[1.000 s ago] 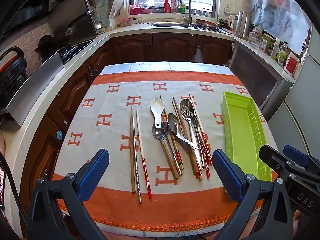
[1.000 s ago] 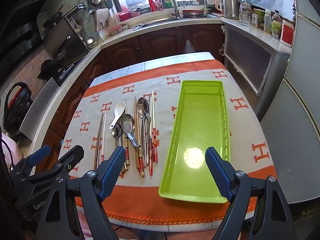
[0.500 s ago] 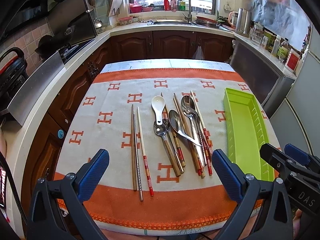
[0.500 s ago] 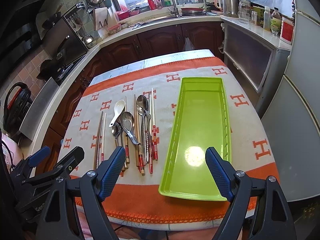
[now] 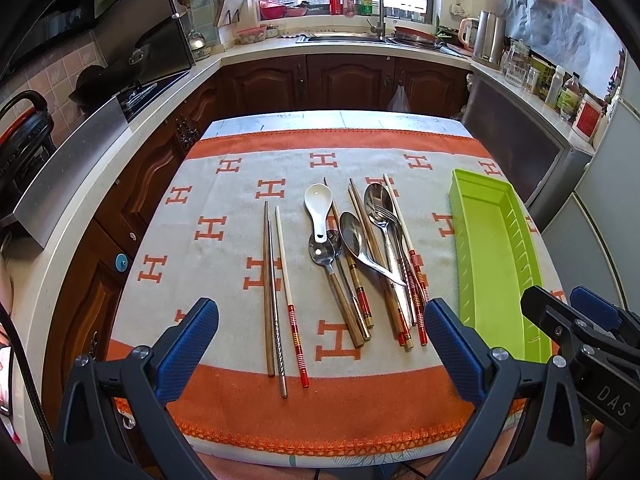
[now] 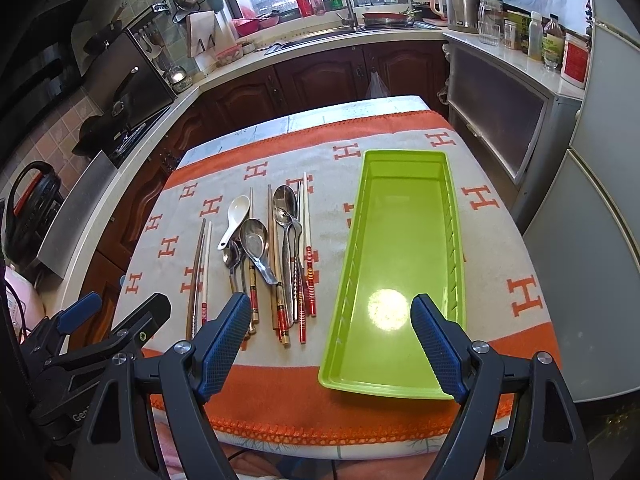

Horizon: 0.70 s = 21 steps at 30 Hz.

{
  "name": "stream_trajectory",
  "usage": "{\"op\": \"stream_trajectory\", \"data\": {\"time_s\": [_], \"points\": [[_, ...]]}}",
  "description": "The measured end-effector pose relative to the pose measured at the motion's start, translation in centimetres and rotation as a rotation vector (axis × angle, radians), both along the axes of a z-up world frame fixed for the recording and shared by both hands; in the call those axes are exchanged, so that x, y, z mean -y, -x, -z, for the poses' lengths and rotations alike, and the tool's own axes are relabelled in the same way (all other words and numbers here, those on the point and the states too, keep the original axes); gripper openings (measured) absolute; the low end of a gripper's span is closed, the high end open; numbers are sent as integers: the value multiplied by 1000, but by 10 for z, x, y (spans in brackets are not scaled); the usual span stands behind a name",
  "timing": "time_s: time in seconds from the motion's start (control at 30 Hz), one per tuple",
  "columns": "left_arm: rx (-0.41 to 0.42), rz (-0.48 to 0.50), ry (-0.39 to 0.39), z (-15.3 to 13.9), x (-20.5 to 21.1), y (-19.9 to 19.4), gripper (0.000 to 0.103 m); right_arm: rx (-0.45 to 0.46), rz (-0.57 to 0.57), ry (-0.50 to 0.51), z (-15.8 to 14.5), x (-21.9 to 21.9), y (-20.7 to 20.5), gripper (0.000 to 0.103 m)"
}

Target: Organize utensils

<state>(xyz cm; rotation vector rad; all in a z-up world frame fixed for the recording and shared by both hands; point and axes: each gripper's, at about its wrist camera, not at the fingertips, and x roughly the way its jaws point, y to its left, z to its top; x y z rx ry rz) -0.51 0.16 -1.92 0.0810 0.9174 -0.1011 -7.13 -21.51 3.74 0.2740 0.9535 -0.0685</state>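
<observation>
- Left wrist view: the left gripper point(image 5: 320, 344) hung above the near edge of the table, jaws spread wide and holding nothing.
- Ahead of and between those jaws lay three chopsticks point(image 5: 276, 292) side by side on the orange-and-grey cloth point(image 5: 224, 184) — wooden, metal, and a pale one with a red end.
- Further ahead, nearer the right jaw, the main heap of utensils point(image 5: 368, 256) lay overlapping: a white ceramic spoon point(image 5: 318, 204), steel spoons, a fork and several chopsticks, handles pointing toward the gripper.
- Beyond the right jaw sat the green tray point(image 5: 496, 264), lengthwise on the cloth, just beside the heap but not touching it.
- Right wrist view: the right gripper point(image 6: 332, 348) was likewise spread wide, gripping nothing.
- The tray's near end point(image 6: 384, 384) lay between its jaws — the tray's interior held no utensil.
- The utensil heap point(image 6: 280, 256) lay ahead of its left jaw.
</observation>
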Motion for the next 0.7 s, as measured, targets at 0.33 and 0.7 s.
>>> {"op": "stream_trajectory", "data": {"time_s": [0.33, 0.7], "points": [[-10, -2, -2, 3, 0, -1, 101, -9, 1, -2, 5, -2, 1, 83], [-19, -4, -2, 6, -1, 0, 101, -15, 3, -2, 6, -3, 0, 83]]}}
